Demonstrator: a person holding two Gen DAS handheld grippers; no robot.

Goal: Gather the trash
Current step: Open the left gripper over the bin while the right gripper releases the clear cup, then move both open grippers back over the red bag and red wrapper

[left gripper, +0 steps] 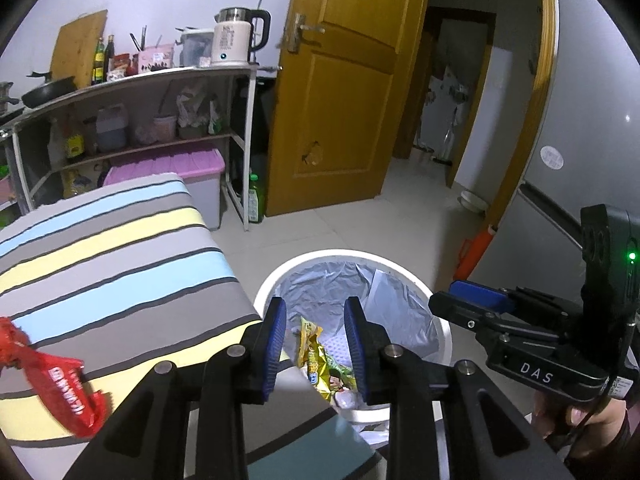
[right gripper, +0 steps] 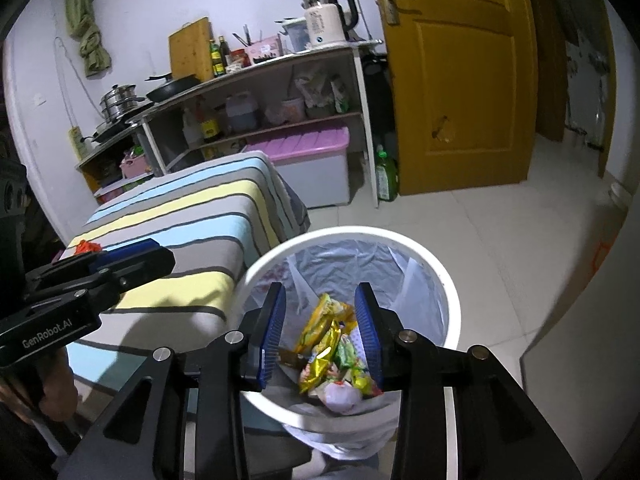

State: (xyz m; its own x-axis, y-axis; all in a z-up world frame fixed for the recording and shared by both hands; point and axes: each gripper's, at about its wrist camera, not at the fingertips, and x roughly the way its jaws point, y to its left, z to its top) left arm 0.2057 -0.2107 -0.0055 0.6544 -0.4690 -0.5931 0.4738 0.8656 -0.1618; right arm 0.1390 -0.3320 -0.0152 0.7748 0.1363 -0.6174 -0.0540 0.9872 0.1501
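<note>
Both hand-held grippers, left (left gripper: pixel 315 344) and right (right gripper: pixel 320 334), gape empty; the red crinkly plastic wrapper (left gripper: pixel 60 384) on the striped bed (left gripper: pixel 120 248) looks light and slippery, best pinched mid-fold.

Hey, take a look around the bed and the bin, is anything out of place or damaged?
Yes. A red wrapper lies on the striped bed cover, not in the white bin where the yellow and green snack packets are. Also, the yellow door has a chipped, broken patch on its lower panel.

wrappers (right gripper: pixel 328 344) in bin (right gripper: pixel 448 280), beside table (right gripper: pixel 192 216)
</note>
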